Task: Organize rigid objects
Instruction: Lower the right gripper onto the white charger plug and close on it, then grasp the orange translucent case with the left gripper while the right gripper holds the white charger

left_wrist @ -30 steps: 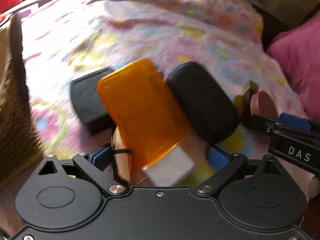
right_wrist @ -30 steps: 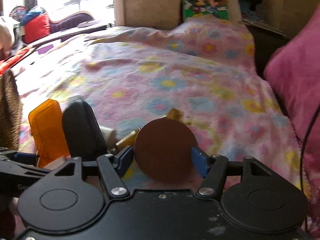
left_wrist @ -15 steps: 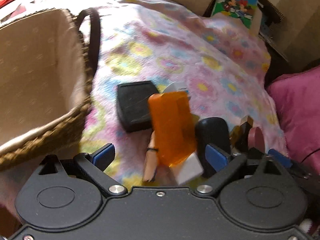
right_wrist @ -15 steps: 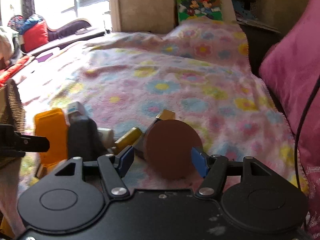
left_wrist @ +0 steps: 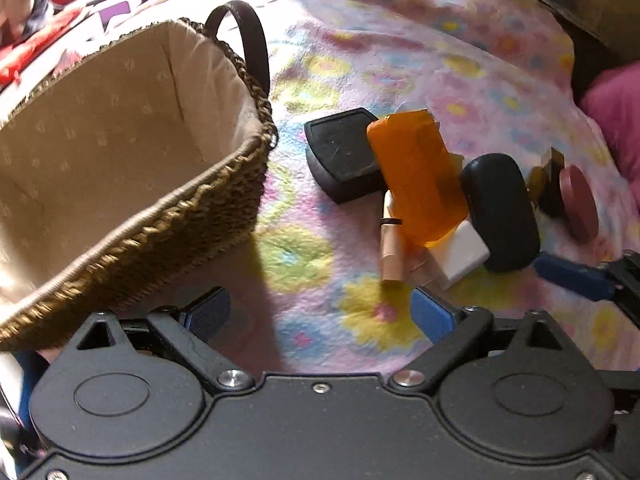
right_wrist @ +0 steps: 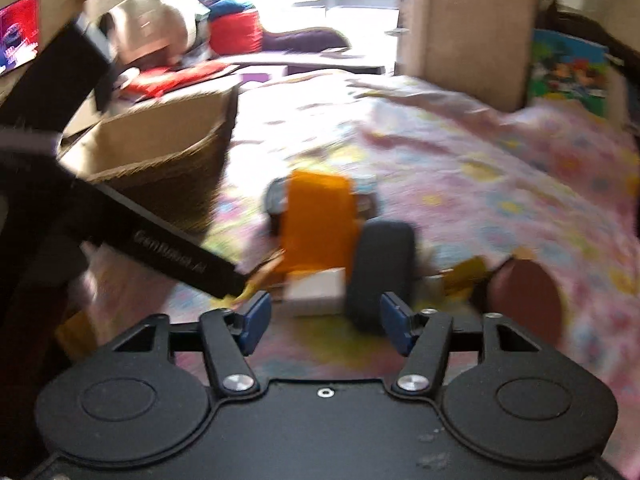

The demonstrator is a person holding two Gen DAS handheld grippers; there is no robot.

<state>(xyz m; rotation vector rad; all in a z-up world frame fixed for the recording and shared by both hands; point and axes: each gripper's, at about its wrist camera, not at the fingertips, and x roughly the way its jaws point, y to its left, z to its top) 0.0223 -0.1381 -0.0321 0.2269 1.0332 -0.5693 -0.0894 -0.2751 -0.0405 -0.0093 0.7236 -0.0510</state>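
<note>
On your far left, only your left camera sees into the basket (left_wrist: 132, 184); its tongs (left_wrist: 320, 312) stand apart, holding nothing. Rightward, the orange case (left_wrist: 416, 176), black pouch (left_wrist: 500, 212) and brown disc (left_wrist: 580, 208) lie clustered on the blanket (left_wrist: 460, 64). Your right tongs (right_wrist: 324, 320) are closing, nothing between them; printing beside them is too blurred to read.

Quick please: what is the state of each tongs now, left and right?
Left tongs: open, holding nothing.
Right tongs: closing, not gripping anything yet.
</note>
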